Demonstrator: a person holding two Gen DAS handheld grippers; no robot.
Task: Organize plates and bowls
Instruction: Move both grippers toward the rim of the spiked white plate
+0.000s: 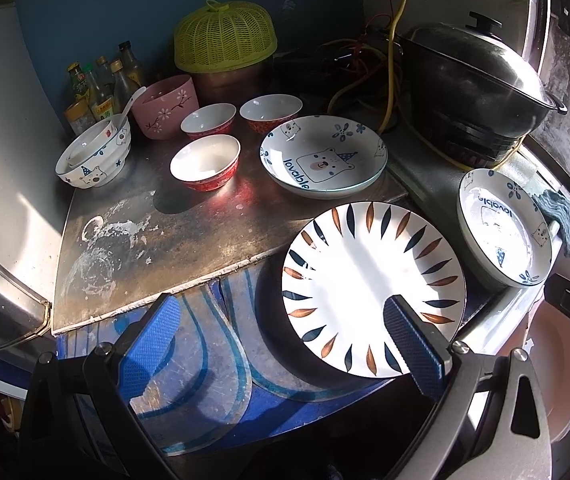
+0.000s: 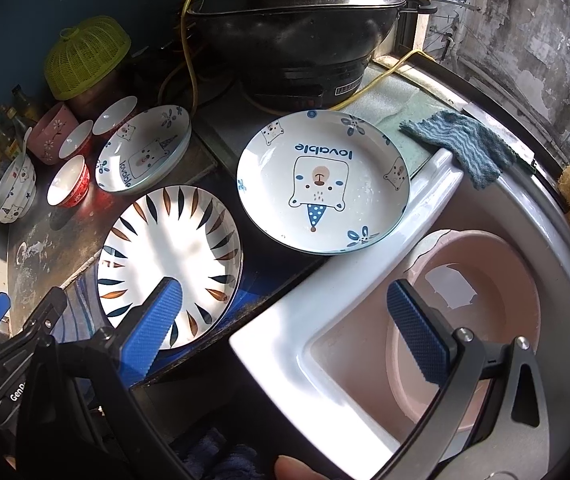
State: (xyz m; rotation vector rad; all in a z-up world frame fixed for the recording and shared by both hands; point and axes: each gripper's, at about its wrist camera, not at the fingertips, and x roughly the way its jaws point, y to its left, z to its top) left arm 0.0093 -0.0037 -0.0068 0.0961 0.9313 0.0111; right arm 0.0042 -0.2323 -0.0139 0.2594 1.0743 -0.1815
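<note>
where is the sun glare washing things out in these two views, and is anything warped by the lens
Left wrist view: hard sunlight blows out the centre of the leaf-pattern plate, and the steel surface edge bows. Right wrist view: the same plate glares less, the bear plate is evenly lit, and the sink rim curves.

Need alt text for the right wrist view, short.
Open right gripper hovers empty over the white sink edge, a pink basin inside the sink. Ahead on the counter sit a bear-print plate, a leaf-pattern plate and a second bear plate; small bowls, a black wok.
</note>
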